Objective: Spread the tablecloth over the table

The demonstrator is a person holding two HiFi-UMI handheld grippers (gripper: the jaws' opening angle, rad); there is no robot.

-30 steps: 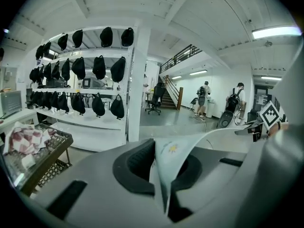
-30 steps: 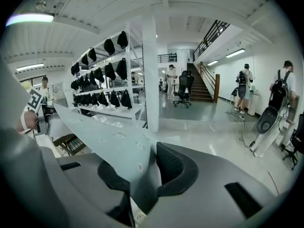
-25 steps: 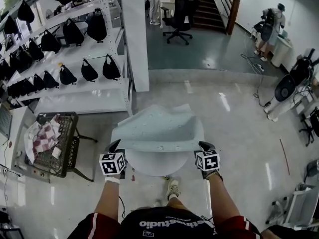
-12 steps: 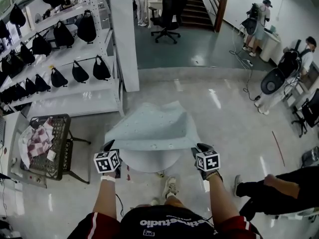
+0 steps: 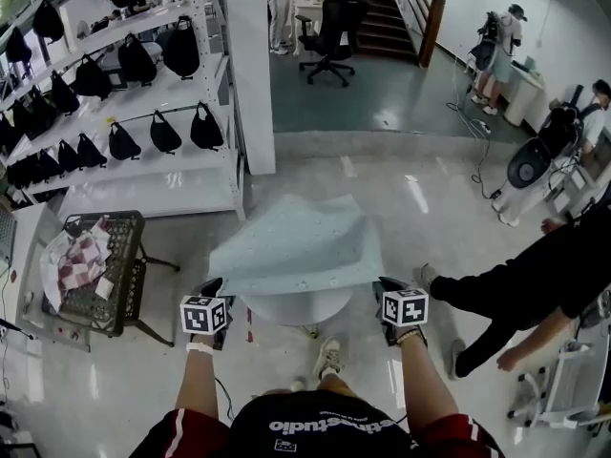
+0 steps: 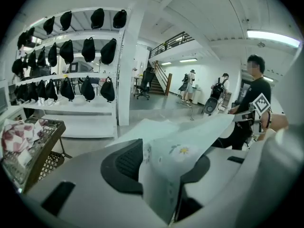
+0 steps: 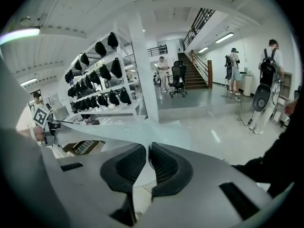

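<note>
Pale-green tablecloth (image 5: 296, 246) lies loose between left gripper's (image 5: 212, 289) just-opened jaws. The right gripper (image 5: 388, 284) has just closed nearly together, empty. Bottom-centre shirt (image 5: 325, 437) reads "studio".

Pale mint tablecloth (image 5: 296, 246) with small white-and-yellow daisies; white round table (image 5: 291, 306) beneath it. Left of the table, a red-and-white checked cloth (image 5: 81, 256) in a dark wire basket (image 5: 121, 286).

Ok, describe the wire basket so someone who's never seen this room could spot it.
Find the tall white shelves hung with black bags on the left. Just below them in the head view, on the floor, stands a dark wire basket. Unlike everything nearby, it holds a red-and-white checked cloth.
</note>
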